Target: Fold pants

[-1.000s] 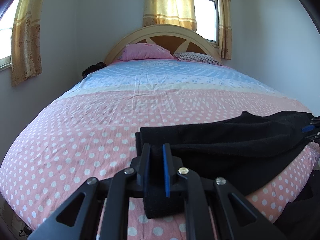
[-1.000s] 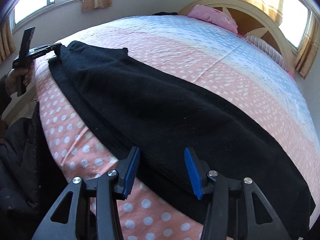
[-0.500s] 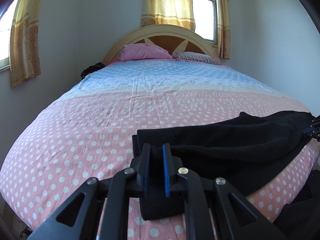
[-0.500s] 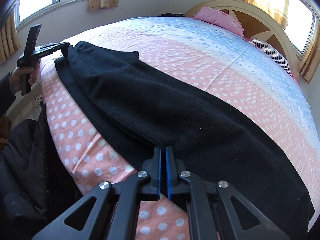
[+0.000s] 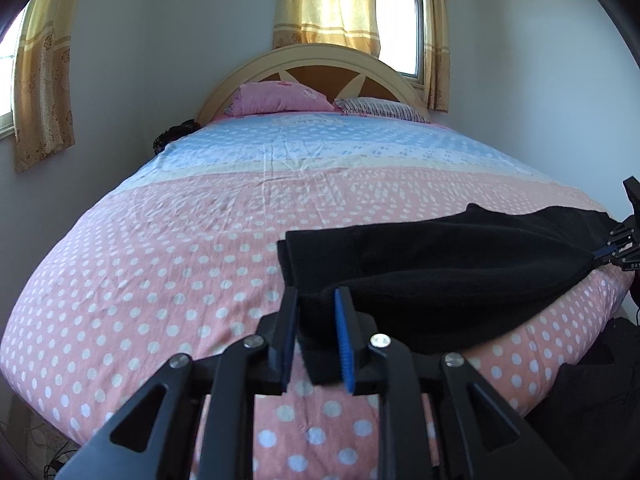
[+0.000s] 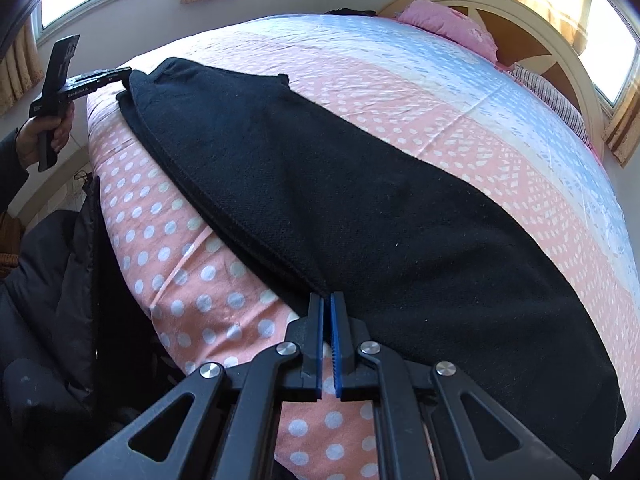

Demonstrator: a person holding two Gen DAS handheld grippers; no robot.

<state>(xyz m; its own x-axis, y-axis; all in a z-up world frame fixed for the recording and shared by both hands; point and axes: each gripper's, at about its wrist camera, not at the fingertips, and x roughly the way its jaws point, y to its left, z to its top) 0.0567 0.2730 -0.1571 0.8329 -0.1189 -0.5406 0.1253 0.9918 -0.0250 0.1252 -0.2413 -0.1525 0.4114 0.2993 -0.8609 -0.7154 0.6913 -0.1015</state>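
The right gripper (image 6: 327,304) sits nearest, its blue pads pinched together on the near edge of the black pants (image 6: 360,216) — the fabric is caught right at the tips. From there the pants run as one long folded strip along the near side of the bed (image 6: 420,120), over the pink polka-dot sheet, away to the far left corner of the right wrist view. A dark jacket-like garment (image 6: 52,300) hangs beside the mattress at near left.

At that far end a hand (image 6: 44,136) holds the left gripper (image 6: 120,74) against the pants' end. Seen from its own camera, the left gripper (image 5: 316,332) has its jaws narrow and opening, with the cuff end of the pants (image 5: 440,276) between the blue pads; the cloth no longer looks squeezed. At the right edge of this view the right gripper (image 5: 604,254) shows small, closed on the other end.

Farther off the sheet turns pale blue, and a pink pillow (image 5: 280,98) and a striped pillow (image 5: 380,108) lie against the arched headboard (image 5: 320,58) — curtained windows beyond.
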